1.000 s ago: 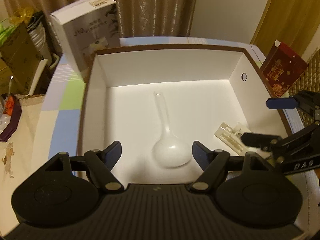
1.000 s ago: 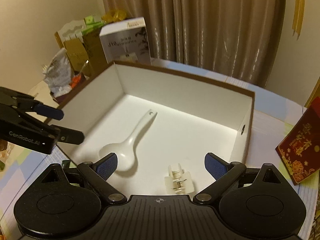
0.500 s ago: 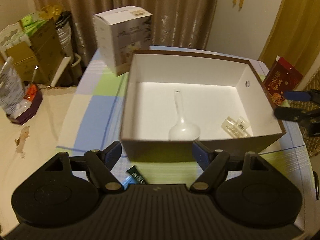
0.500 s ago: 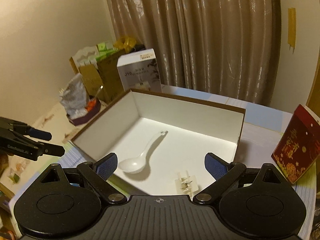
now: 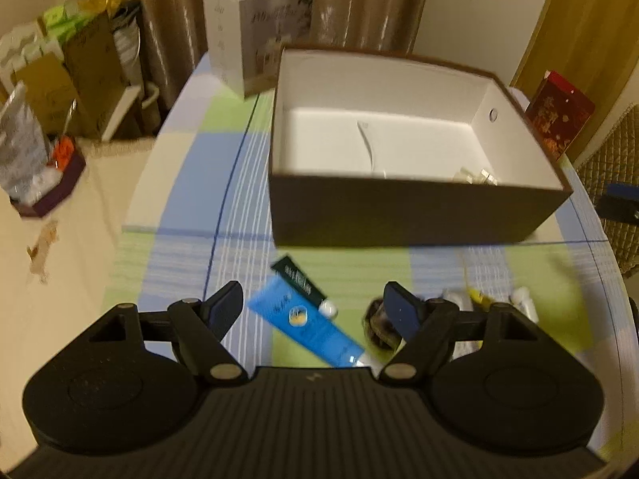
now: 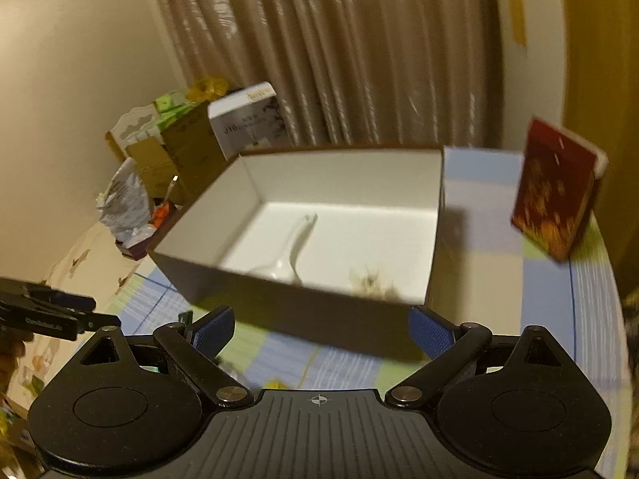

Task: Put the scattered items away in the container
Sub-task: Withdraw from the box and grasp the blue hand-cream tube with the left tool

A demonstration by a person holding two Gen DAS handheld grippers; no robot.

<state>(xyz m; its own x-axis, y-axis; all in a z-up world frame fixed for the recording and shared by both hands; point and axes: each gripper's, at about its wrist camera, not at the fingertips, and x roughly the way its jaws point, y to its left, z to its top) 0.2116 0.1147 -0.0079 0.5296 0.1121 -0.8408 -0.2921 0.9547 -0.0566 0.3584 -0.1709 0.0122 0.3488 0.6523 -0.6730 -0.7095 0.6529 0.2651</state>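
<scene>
Dim, warm yellowish light fills both views, motion blur smears the box (image 5: 415, 207) and tablecloth (image 5: 187, 215), and fisheye edges bend darkly.

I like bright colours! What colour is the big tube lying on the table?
Bright blue tube, clearest in the left wrist view.

the checked tabletop (image 5: 191, 207) carries the open box (image 5: 419, 215) mid-surface, a white carton (image 5: 255, 32) and red packet (image 5: 559, 107) at far corners, and tubes (image 5: 311, 319) near its front edge.
</scene>
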